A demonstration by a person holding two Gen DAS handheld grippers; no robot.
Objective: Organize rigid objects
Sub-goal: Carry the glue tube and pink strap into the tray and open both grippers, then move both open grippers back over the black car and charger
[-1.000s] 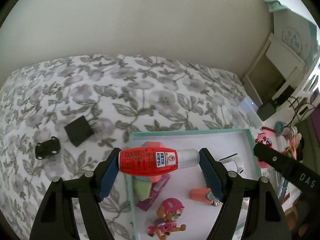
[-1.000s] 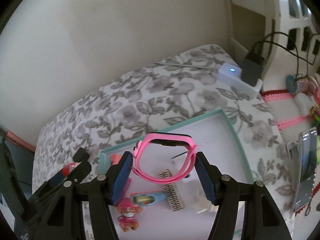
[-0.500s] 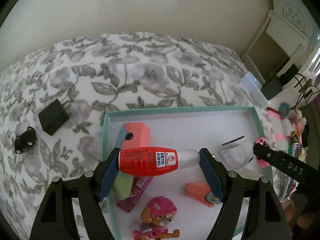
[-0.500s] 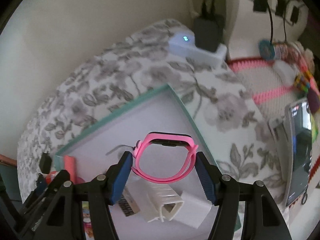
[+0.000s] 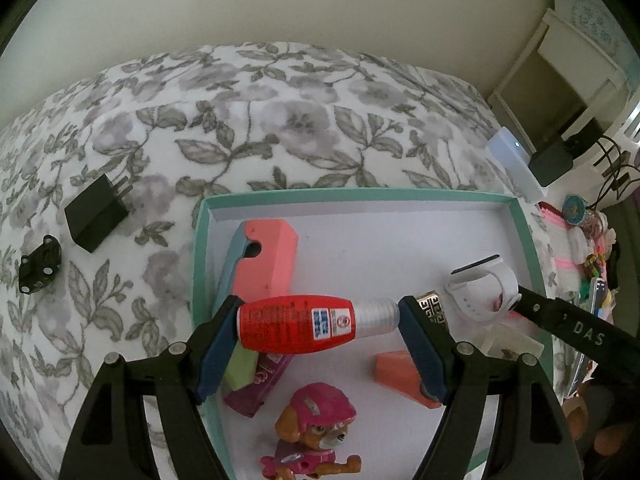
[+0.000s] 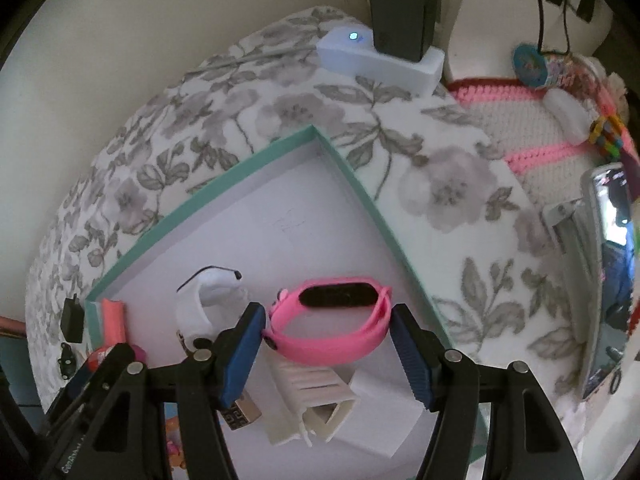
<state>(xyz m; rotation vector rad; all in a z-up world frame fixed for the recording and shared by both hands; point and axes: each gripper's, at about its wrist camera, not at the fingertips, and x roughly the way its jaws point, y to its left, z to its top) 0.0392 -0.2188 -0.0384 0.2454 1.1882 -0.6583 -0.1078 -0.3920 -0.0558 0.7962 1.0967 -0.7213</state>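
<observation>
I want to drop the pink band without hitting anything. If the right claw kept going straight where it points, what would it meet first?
Probably the white ribbed plastic piece lying in the teal tray, just beneath the pink band in the right claw; depth is unclear.

2 wrist fisheyes, steeply downward, close, sharing teal tray (image 5: 524, 236)

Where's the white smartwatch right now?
The white smartwatch lies in the teal tray, right side in the left wrist view, beside the patterned metal piece; in the right wrist view it is left of the held pink band.
</observation>
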